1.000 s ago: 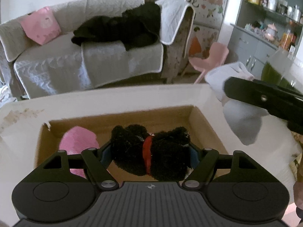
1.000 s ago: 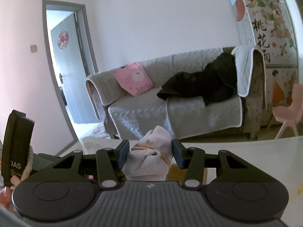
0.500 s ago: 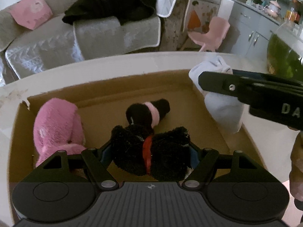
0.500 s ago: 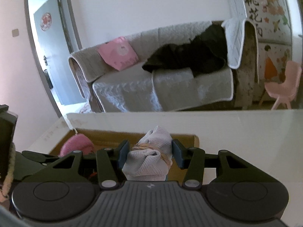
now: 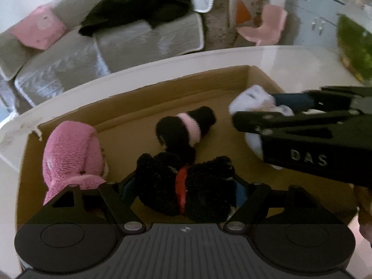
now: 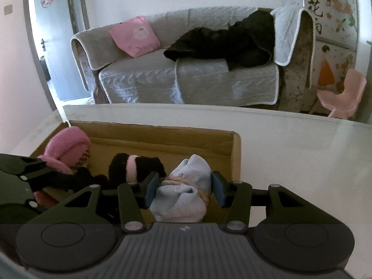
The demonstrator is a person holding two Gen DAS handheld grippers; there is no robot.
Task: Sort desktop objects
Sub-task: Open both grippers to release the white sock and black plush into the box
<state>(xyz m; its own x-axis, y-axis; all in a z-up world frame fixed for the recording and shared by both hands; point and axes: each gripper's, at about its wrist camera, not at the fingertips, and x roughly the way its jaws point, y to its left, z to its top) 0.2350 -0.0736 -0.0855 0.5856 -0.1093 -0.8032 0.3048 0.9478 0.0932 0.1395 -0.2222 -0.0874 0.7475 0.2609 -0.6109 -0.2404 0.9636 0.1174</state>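
Socks point(image 5: 72, 153) crowding box point(image 5: 176, 86) floor

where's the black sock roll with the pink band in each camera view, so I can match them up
Left wrist: black roll with pink band lies mid-frame on the box floor, beyond the left gripper.
Right wrist: same roll sits lower left of centre, left of the white roll.
Shared landmark: the pink roll at the cardboard box's left end.

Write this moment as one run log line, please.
left gripper: opening around black sock bundle | right gripper: holds white sock bundle | both over cardboard box
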